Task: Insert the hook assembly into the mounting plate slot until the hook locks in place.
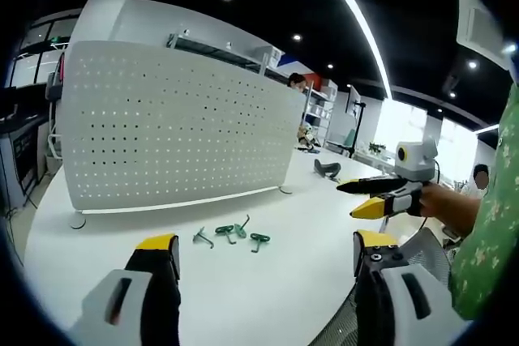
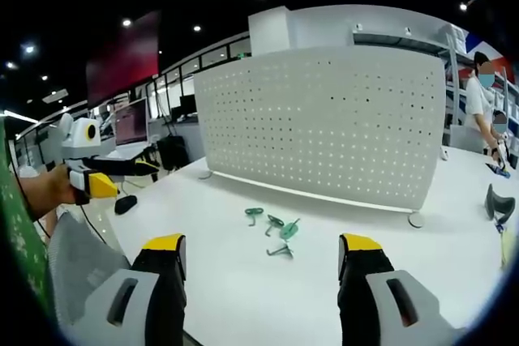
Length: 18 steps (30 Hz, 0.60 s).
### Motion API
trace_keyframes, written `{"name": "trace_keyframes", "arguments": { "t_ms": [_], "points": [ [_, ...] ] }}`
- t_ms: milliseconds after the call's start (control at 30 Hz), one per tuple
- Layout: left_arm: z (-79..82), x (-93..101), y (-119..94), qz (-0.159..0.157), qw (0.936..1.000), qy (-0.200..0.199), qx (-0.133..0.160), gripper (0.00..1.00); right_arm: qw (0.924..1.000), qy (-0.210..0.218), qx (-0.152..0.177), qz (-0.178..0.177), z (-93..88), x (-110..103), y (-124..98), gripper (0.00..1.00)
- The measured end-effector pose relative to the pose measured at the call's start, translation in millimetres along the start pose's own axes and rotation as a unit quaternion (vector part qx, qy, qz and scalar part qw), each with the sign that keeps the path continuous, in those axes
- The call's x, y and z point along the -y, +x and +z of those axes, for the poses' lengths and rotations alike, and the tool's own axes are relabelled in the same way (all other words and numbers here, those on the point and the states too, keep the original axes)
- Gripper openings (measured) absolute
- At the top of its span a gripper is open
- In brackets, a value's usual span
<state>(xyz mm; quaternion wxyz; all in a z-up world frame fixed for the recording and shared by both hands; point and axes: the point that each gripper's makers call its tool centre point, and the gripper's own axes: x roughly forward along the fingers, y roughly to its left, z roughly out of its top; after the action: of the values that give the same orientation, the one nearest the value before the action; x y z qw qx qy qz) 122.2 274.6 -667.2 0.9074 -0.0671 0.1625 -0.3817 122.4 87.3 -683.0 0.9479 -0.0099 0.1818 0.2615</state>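
White perforated steel is standing upright across the bench (image 1: 268,281): the mounting plate (image 1: 170,123), well back from the near edge, with four green hooks (image 1: 231,235) lying loose on the bench top just in front of its foot. Both grippers are hanging short of them near the near edge, jaws spread wide and holding nothing. From the left gripper (image 1: 263,257) the hooks are sitting ahead, just beyond the jaw tips; from the right gripper (image 2: 259,253) they are lying ahead, slightly left of centre. The hooks are small, thin and crowded together, so I would judge a careless pinch is likely to nudge a neighbour, drag two at once, or seize one at a bad angle for the slot. The freestanding plate could also shift when a hook is pressed in.
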Motion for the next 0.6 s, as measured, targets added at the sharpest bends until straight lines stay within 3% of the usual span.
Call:
{"name": "trace_keyframes", "arguments": {
  "t_ms": [300,600],
  "points": [
    [-1.4,0.7,1.9,-0.002,1.0,-0.001,-0.003,0.9,1.0,0.003,-0.007,0.002,-4.5,2.3,4.3,0.76],
    [-1.5,1.2,2.6,-0.003,1.0,-0.003,-0.002,0.9,0.9996,0.001,-0.026,0.012,-10.4,2.9,14.9,0.67]
  ]
}}
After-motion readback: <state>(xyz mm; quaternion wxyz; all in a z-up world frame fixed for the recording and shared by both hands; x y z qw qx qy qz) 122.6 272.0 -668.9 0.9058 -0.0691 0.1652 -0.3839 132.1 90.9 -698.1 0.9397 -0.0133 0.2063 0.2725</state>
